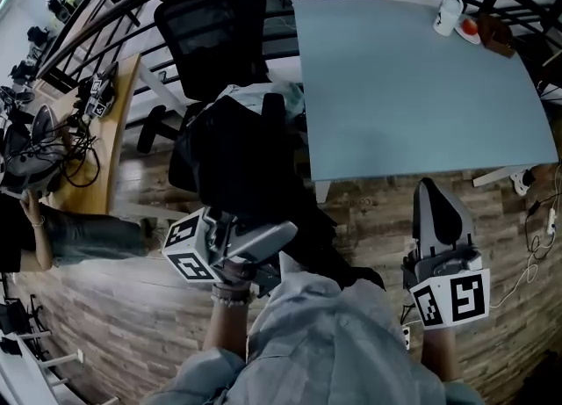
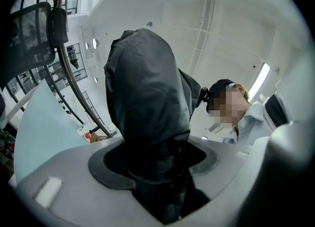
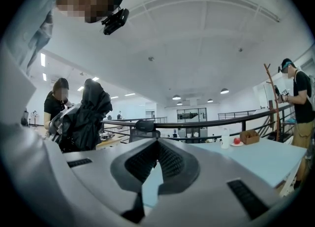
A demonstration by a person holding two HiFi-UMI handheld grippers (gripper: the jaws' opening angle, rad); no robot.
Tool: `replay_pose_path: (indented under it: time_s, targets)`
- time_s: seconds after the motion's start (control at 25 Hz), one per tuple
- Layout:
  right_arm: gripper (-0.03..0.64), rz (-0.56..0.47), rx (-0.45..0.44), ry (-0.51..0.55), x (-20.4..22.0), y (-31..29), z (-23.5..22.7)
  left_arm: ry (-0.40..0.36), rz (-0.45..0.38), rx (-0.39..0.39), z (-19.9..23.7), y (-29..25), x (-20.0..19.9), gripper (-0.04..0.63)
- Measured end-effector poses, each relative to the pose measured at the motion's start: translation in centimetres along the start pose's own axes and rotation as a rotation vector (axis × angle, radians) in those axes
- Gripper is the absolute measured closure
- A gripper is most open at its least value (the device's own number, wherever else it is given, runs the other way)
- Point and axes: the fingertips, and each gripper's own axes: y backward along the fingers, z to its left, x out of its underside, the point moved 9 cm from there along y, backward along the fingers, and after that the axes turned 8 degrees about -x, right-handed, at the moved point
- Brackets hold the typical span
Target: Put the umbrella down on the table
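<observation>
Seen from the head, the left claw point(image 1: 279, 236), at 7 o'clock in the view, is clenched on a folded black umbrella point(image 1: 230, 162). The umbrella's bundled fabric rises from the jaws toward 12 o'clock, in front of a black office chair point(image 1: 211, 30). The umbrella is held in the air just off the left edge of the pale blue desk point(image 1: 413, 87), which lies at its 2 o'clock. The desk carries only a bottle point(image 1: 448, 12) and a plate point(image 1: 470, 32) at its far right corner. The right claw point(image 1: 432, 197), at 5 o'clock, is closed on nothing, near the desk's front edge. Moving the umbrella across, lowering it and letting go all appear left to do.
</observation>
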Motion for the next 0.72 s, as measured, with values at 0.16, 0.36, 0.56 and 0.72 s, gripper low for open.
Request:
replay_pose_path:
  time_s: [0.16, 0.36, 0.56, 0.72]
  targets:
    - [0.626, 0.002, 0.008, 0.013, -0.3, -0.2, 0.3, -0.009, 0.003, -0.010, 0.3, 0.4, -0.3, 0.319]
    - [0.626, 0.006, 0.013, 0.026, -0.5, -0.5, 0.4, -0.014, 0.009, -0.013, 0.6, 0.3, -0.4, 0.319]
    - [0.626, 0.009, 0.008, 0.029, -0.4, -0.8, -0.2, -0.012, 0.002, -0.030, 1.1, 0.1, -0.3, 0.319]
    - [0.626, 0.003, -0.013, 0.026, -0.3, -2.0, -1.5, -0.017, -0.006, -0.062, 1.9, -0.5, -0.6, 0.319]
